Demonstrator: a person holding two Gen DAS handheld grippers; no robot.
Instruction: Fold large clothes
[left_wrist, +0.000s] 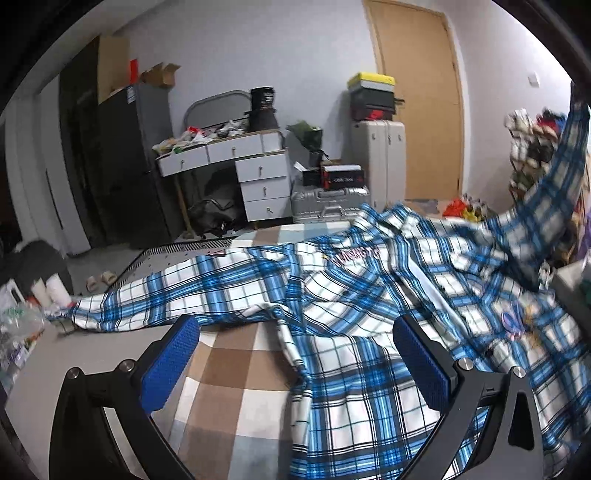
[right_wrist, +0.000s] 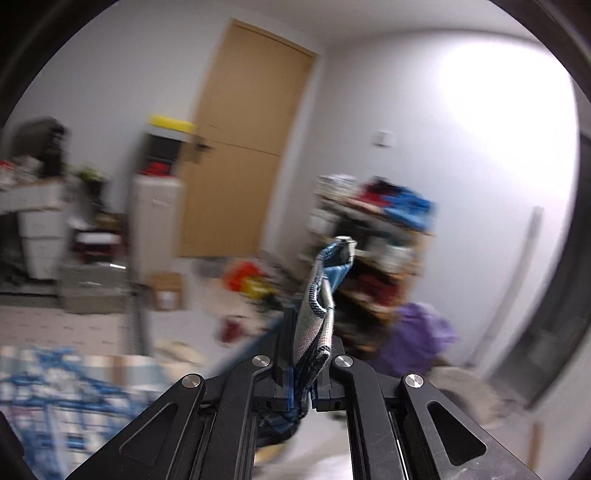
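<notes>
A large blue, white and black plaid shirt (left_wrist: 332, 295) lies spread over a brown, white and grey checked bedcover (left_wrist: 229, 365). One sleeve stretches out to the left; the other sleeve (left_wrist: 550, 192) is lifted high at the right edge of the left wrist view. My left gripper (left_wrist: 295, 354) hovers open just above the shirt's lower part, its blue pads wide apart with nothing between them. In the blurred right wrist view my right gripper (right_wrist: 310, 332) is shut on a fold of the plaid sleeve (right_wrist: 325, 291), which sticks up from between the fingers.
Beyond the bed stand a white drawer desk (left_wrist: 255, 173) piled with clutter, a dark cabinet (left_wrist: 122, 158), silver suitcases (left_wrist: 328, 206), a white case with stacked boxes (left_wrist: 376, 147) and a wooden door (left_wrist: 417, 103). A crowded rack (right_wrist: 373, 236) stands at the right.
</notes>
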